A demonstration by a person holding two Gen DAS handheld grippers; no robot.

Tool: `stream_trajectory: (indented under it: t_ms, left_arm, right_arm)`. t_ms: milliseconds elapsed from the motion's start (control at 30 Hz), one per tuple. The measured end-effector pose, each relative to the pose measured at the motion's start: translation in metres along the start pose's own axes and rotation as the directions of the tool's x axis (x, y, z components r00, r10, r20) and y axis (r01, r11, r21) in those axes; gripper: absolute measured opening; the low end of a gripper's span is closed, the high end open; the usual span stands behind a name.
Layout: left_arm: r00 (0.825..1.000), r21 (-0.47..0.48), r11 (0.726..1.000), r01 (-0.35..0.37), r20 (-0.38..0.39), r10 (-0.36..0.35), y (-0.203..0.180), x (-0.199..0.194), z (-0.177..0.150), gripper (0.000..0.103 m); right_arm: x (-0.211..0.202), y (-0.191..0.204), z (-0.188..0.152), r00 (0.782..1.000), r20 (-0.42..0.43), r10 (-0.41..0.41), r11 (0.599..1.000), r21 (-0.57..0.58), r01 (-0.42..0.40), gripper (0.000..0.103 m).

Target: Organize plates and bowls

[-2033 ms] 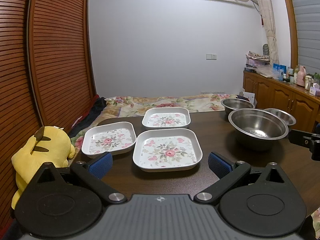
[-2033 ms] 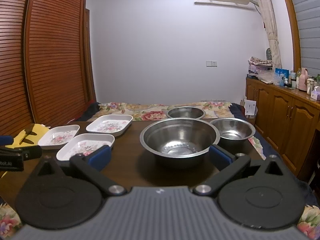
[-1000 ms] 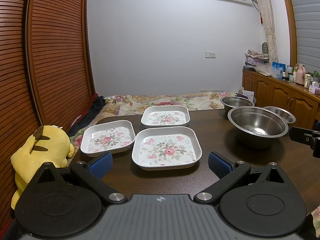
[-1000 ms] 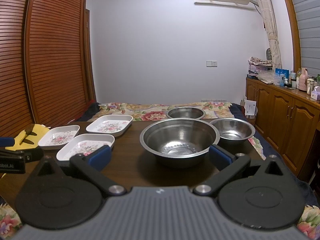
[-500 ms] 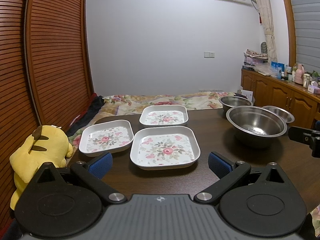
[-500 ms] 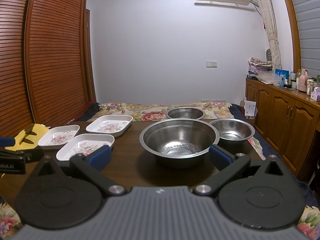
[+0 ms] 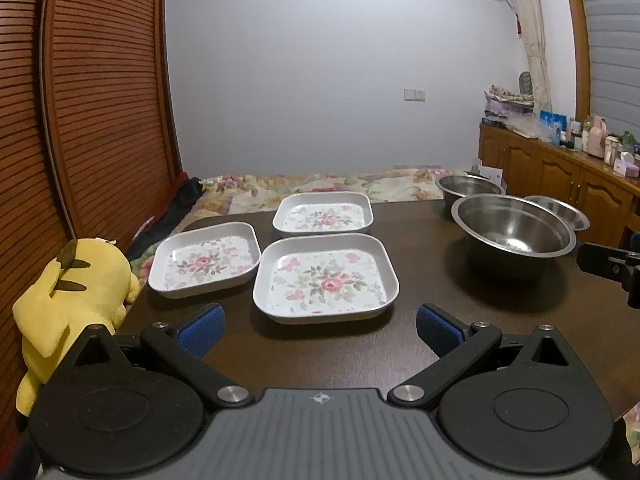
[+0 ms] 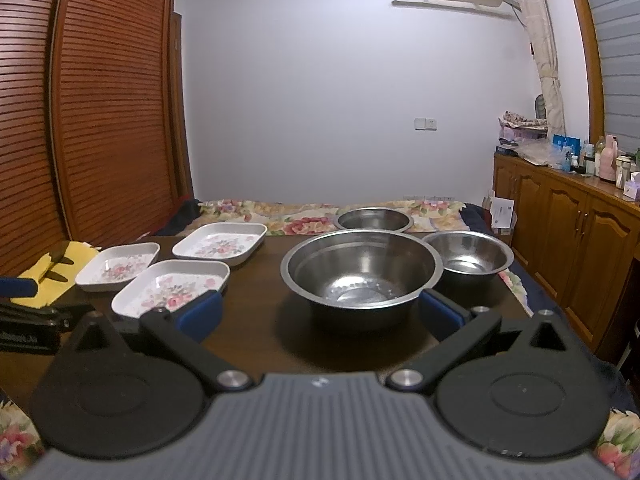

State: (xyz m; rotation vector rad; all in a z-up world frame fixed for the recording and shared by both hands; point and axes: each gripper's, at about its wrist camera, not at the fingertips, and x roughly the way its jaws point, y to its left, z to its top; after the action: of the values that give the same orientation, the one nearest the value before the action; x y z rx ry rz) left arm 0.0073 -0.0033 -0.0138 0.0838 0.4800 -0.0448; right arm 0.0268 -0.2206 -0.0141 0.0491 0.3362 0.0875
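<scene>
Three white square plates with flower prints lie on the dark table: the nearest plate (image 7: 326,280), a left plate (image 7: 204,258) and a far plate (image 7: 323,218). Right of them stand three steel bowls: a large bowl (image 8: 362,270), a smaller bowl (image 8: 468,258) to its right and a far bowl (image 8: 375,219). My left gripper (image 7: 318,330) is open just short of the nearest plate, holding nothing. The right gripper (image 8: 320,312) is open in front of the large bowl, with nothing in it.
A yellow plush toy (image 7: 72,284) leans at the table's left edge by the slatted wooden doors (image 7: 80,100). A wooden sideboard (image 8: 568,240) with bottles runs along the right wall. A flowered bedspread (image 7: 320,184) lies beyond the table.
The left wrist view has drifted slightly, so the plates sit a little lower and further left in it. The right gripper has stayed in place. Both stay open.
</scene>
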Motion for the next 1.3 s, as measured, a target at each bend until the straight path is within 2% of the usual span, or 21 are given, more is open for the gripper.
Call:
stream_trajectory:
  t_ms: [400,567,733,900,1067,1300]
  left_arm:
    - [0.998,0.038,0.999,0.005,-0.064,-0.003,-0.003,0.022,-0.006,0.103]
    - [0.995,0.018,0.998,0.055,-0.084,-0.054,0.003,0.026,-0.007,0.103]
    - [0.993,0.019,0.998,0.063,-0.097,-0.061,0.009,0.032,-0.007,0.103]
    - [0.988,-0.032,0.992,0.124,-0.084,-0.126,0.026,0.035,-0.006,0.103]
    - [0.993,-0.014,0.996,0.083,-0.083,-0.084,0.039,0.042,-0.001,0.103]
    - [0.996,-0.027,0.997,0.068,-0.052,-0.069,0.065,0.051,0.010,0.103]
  right_arm:
    - [0.018,0.009,-0.002,1.000,-0.022,0.015,0.999,-0.037,-0.015,0.103]
    - [0.028,0.020,-0.003,0.998,-0.037,0.045,0.997,-0.060,-0.047,0.103]
    - [0.039,0.035,0.001,0.996,-0.042,0.079,0.992,-0.096,-0.083,0.103]
    - [0.051,0.048,0.007,0.992,-0.049,0.118,0.985,-0.118,-0.123,0.103]
    - [0.065,0.062,0.013,0.986,-0.069,0.152,0.977,-0.139,-0.160,0.103]
    - [0.085,0.078,0.017,0.976,-0.096,0.195,0.968,-0.140,-0.208,0.103]
